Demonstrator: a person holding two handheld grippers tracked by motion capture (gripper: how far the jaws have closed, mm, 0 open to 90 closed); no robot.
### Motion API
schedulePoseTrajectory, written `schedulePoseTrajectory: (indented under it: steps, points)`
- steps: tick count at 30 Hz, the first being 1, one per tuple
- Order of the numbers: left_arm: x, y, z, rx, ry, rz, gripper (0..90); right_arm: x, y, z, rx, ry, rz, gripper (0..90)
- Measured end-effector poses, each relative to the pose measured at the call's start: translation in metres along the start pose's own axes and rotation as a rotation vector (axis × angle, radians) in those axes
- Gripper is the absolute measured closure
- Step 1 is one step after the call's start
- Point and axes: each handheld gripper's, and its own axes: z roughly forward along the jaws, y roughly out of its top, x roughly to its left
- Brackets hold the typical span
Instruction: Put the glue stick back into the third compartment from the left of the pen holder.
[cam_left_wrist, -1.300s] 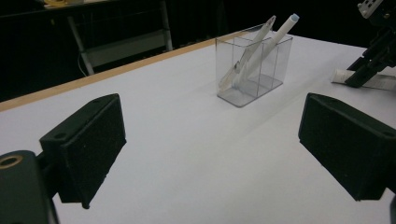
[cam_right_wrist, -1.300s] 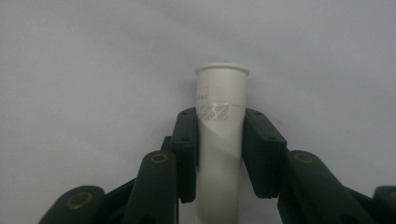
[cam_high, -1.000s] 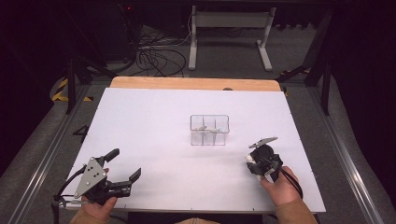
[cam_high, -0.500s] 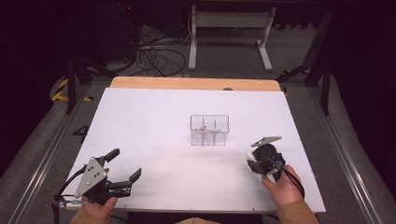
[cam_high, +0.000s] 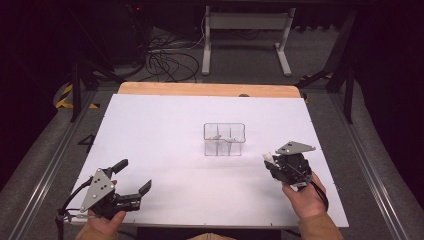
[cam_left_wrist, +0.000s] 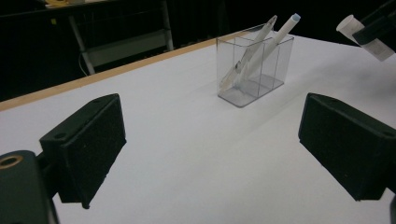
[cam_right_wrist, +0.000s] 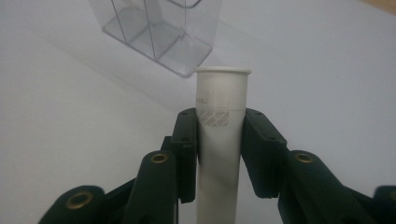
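The white tube (cam_right_wrist: 221, 140), clamped in the right gripper (cam_high: 272, 165), has been lifted slightly nearer the clear organizer (cam_high: 224, 139), probably for insertion; the left gripper (cam_high: 134, 176) is held open.

Both grippers are black: the left gripper (cam_high: 131, 178) and right gripper (cam_high: 271, 163) each carry a grey three-cornered plate, brass-ringed screw holes, flat rectangular pads (cam_left_wrist: 88, 142) and trailing black cables. Tan sleeves cover the wrists.

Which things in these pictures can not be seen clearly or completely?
- White tube: lower end cut off by the bottom edge, right gripper view; sides covered by the jaws.
- Tube label print: too small to read.
- Pens in the clear holder: too small, high view.
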Motion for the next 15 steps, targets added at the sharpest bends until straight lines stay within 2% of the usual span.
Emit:
schedulePoseTrajectory:
  steps: [8,15]
  points:
    - [0.000,0.000,0.000,0.001,0.001,0.000,7.9,-0.005,0.007,-0.008,-0.132,0.008,0.002,68.1]
    - [0.000,0.000,0.000,0.002,0.001,0.001,7.9,-0.008,0.015,-0.013,-0.218,0.043,0.015,67.9]
